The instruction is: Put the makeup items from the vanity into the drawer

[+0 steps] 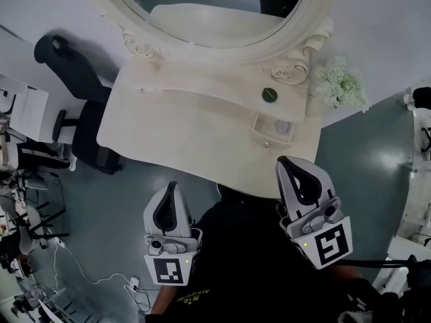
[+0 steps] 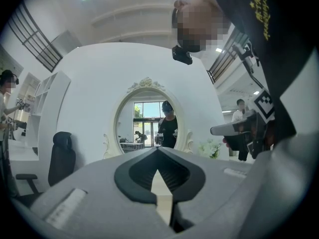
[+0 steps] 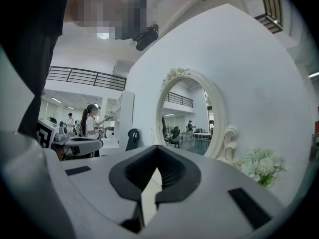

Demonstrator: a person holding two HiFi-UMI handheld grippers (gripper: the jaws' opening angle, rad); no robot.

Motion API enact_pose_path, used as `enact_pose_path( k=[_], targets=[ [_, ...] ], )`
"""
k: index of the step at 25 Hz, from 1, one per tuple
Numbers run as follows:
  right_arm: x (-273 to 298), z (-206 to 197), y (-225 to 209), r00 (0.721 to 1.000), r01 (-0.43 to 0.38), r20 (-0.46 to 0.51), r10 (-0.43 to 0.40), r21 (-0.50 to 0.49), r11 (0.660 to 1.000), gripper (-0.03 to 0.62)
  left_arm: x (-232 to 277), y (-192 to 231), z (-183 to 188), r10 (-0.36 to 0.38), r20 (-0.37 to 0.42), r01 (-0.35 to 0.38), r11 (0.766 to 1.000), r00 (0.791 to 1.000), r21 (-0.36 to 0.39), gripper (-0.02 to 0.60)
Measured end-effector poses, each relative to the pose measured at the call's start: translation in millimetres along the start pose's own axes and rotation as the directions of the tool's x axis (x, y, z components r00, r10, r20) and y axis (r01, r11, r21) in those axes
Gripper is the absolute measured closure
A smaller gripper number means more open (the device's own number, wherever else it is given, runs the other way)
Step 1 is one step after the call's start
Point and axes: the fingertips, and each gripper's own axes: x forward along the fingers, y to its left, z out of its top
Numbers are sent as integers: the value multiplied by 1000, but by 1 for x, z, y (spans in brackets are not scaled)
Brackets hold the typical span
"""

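Both the left gripper (image 1: 172,188) and right gripper (image 1: 289,167) sit closed and empty short of the vanity (image 1: 188,126), so I'd open the right wide before reaching squarely over the round dark compact (image 1: 269,95) behind the open drawer (image 1: 268,138)

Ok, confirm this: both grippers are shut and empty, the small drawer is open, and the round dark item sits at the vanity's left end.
Wrong on the last part. The head view shows the round dark item on the vanity, at its right end, just behind the open drawer and near the flowers. Left gripper and right gripper are both shut and empty.
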Motion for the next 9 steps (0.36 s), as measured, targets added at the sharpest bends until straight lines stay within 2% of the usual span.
enact_pose_path(
  k=[9],
  targets=[
    [1, -1, -2, 1000, -5, 0, 5, 0, 1000, 595, 0, -1, 0, 6, 3, -6, 1000, 1000, 6, 560]
  ],
)
